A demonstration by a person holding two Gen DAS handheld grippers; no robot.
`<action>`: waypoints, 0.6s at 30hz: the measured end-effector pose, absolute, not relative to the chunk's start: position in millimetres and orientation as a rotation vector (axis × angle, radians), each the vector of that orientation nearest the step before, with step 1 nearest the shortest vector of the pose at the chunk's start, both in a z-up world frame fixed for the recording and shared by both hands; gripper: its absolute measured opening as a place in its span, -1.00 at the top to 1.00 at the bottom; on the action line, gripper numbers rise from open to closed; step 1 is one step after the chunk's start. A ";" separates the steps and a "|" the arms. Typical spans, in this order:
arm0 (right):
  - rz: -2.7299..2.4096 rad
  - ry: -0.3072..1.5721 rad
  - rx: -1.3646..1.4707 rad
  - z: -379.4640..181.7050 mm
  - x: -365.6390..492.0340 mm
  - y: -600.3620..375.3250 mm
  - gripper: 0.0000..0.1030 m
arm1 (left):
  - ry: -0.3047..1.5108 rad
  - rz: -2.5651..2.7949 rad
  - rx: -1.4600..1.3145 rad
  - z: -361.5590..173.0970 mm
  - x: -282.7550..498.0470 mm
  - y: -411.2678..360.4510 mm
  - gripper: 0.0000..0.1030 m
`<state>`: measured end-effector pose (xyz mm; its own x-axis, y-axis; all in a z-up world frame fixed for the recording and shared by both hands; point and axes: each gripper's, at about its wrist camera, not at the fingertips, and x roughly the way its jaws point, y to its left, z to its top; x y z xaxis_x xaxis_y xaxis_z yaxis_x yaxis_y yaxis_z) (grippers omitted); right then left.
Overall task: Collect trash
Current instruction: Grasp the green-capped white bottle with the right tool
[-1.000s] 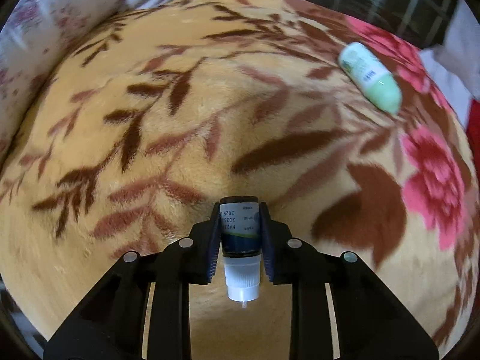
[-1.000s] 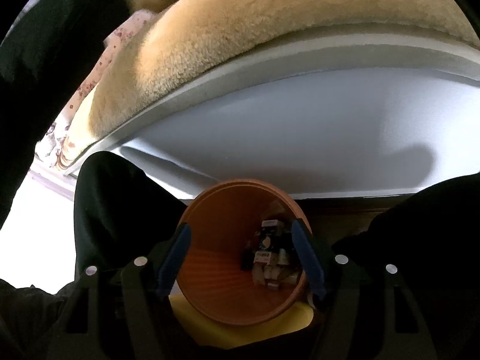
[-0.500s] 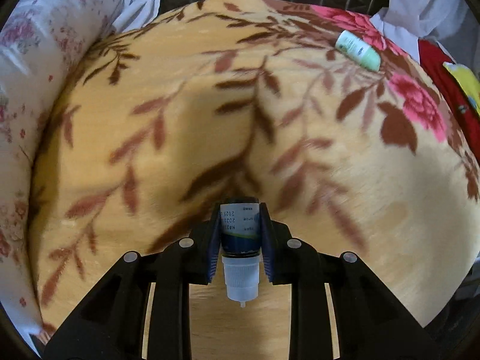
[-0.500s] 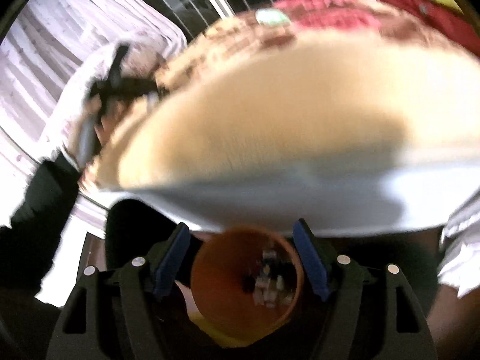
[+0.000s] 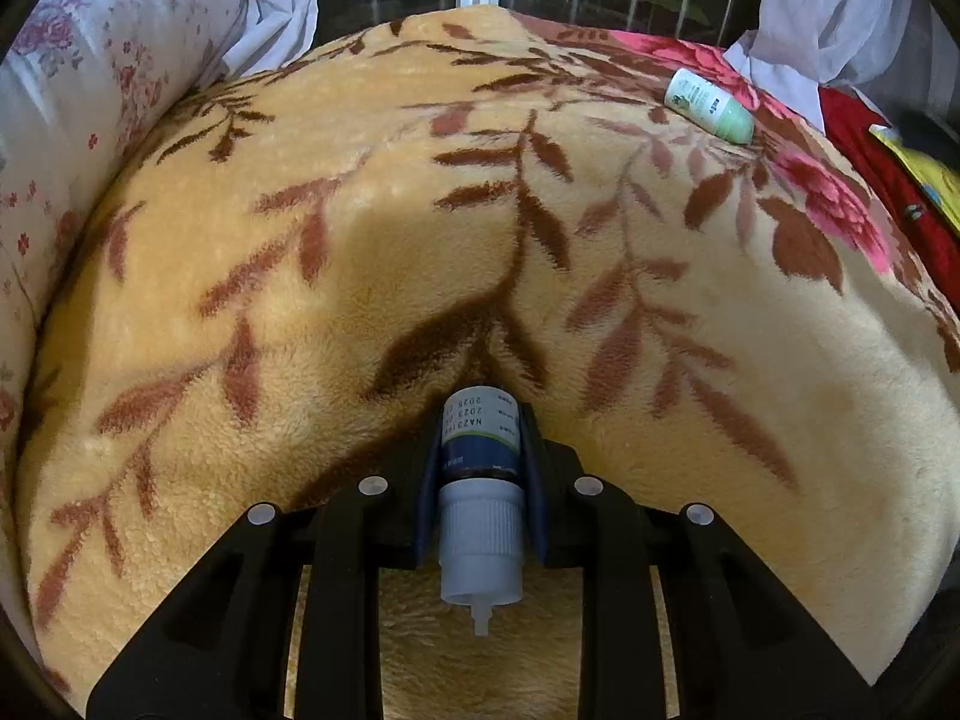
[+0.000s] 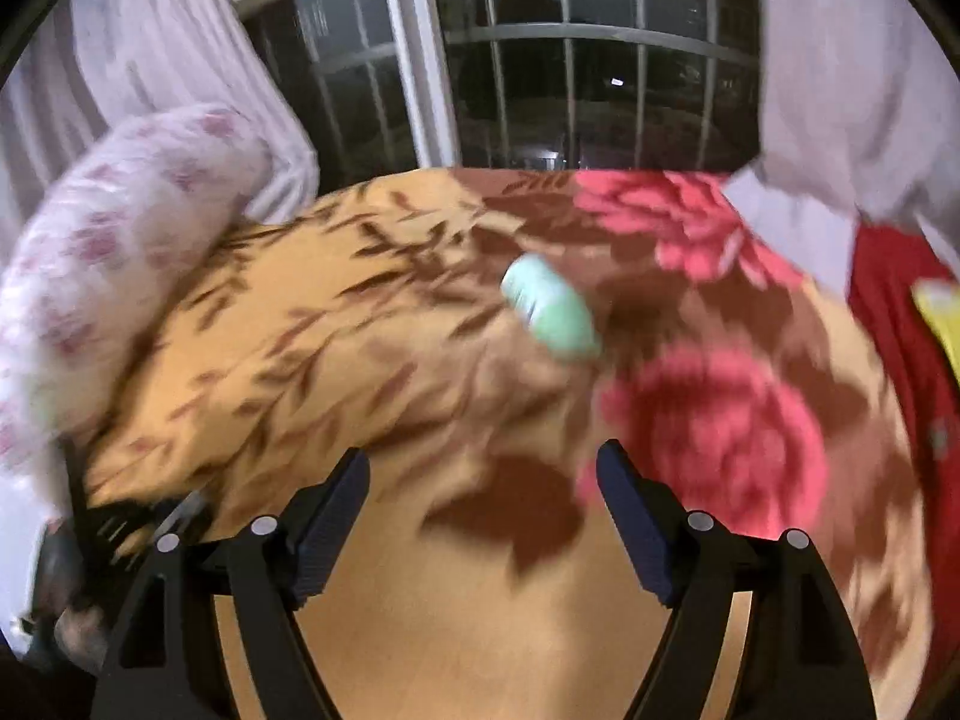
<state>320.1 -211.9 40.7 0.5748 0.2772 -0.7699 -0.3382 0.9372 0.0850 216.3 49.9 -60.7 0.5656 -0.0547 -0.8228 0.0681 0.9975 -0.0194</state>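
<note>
My left gripper (image 5: 480, 456) is shut on a small dark bottle (image 5: 480, 438) with a white cap that points back toward the camera; it hangs over the yellow leaf-patterned blanket (image 5: 360, 240). A pale green tube (image 5: 709, 105) lies on the blanket at the far right. In the blurred right wrist view the same green tube (image 6: 551, 307) lies ahead of my right gripper (image 6: 483, 474), whose jaws are opening with nothing between them. The left gripper shows as a dark blur at that view's lower left edge.
A floral pillow (image 5: 78, 90) lies along the blanket's left side. Red cloth (image 5: 870, 144) and a yellow item (image 5: 924, 174) sit at the right edge. A barred window (image 6: 570, 78) and pale curtains (image 6: 840, 60) stand behind the bed.
The right gripper rose from the orange bin beside the bed to above the blanket and widened. The left gripper drew back with the bottle, so the green tube looks farther away.
</note>
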 end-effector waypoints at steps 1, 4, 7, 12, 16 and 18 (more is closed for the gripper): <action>0.348 0.899 -0.098 36.9 344.5 -204.8 -0.48 | 0.960 -0.063 0.031 -61.4 215.8 47.7 0.55; 0.325 0.943 -0.163 20.5 404.5 -186.9 -0.48 | 0.941 -0.037 0.084 -63.5 214.8 40.4 0.55; 0.304 0.978 -0.260 1.8 447.3 -170.7 -0.48 | 0.935 -0.034 0.097 -64.2 215.6 39.8 0.55; 0.286 1.048 -0.307 -31.5 493.8 -166.9 -0.48 | 0.934 -0.055 0.052 -63.9 216.9 46.6 0.55; 0.297 1.099 -0.278 -57.9 513.3 -168.4 -0.35 | 0.928 -0.054 0.045 -64.4 217.5 46.5 0.55; 0.296 1.094 -0.276 -67.3 512.9 -166.2 -0.29 | 0.925 -0.058 0.040 -64.7 218.1 47.4 0.55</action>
<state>512.9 -166.2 -67.3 0.4276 0.0984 -0.8986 -0.3681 0.9269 -0.0736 218.1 47.4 -64.7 0.6007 -0.0323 -0.7988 0.0669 0.9977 0.0100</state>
